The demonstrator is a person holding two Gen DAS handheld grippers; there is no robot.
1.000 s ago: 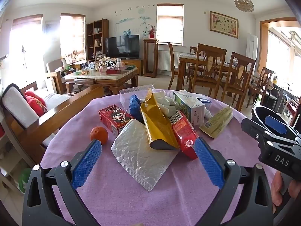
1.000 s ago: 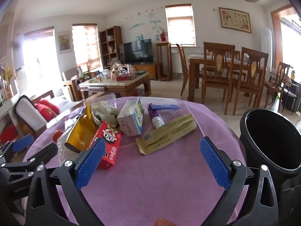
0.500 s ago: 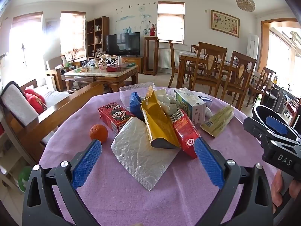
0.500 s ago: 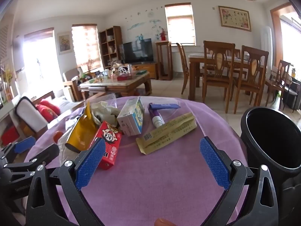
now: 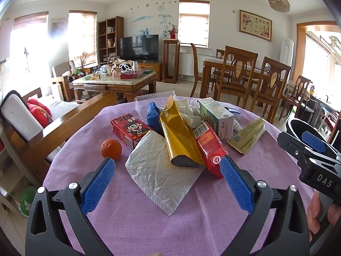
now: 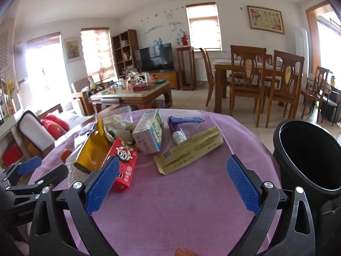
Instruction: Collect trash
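A pile of trash lies on the purple tablecloth: a silver foil bag, a gold pouch, two red cartons, a white box, a beige wrapper, crumpled tissue and a blue packet. My left gripper is open and empty, over the foil bag's near end. My right gripper is open and empty, short of the beige wrapper. A black bin stands at the table's right edge.
An orange sits left of the pile. A clear plastic tray and a purple tube lie at the far side. A sofa is to the left, dining chairs beyond the table.
Both grippers have crept slightly nearer the pile. Nothing on the table has moved, and both stay open.
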